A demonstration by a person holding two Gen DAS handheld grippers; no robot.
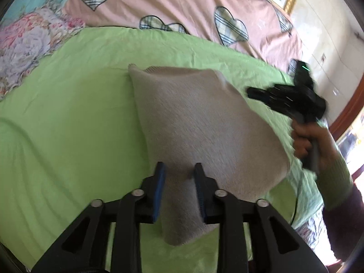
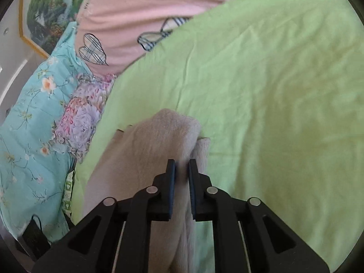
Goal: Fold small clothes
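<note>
A small beige knit garment (image 1: 200, 122) is held up over the green sheet (image 1: 68, 118). My left gripper (image 1: 179, 170) is shut on its near edge, the cloth passing between the blue pads. In the left wrist view the right gripper (image 1: 252, 93) is at the garment's far right corner, held by a hand; the view is blurred there. In the right wrist view my right gripper (image 2: 182, 166) is shut on a bunched fold of the same beige garment (image 2: 159, 141), which hangs down to the left over the green sheet (image 2: 273, 91).
A pink cover with plaid hearts (image 1: 182, 4) lies beyond the green sheet. A floral quilt (image 1: 27, 43) is bunched at the left; it also shows in the right wrist view (image 2: 34, 125). A framed picture (image 2: 45, 11) and wall lie past the bed.
</note>
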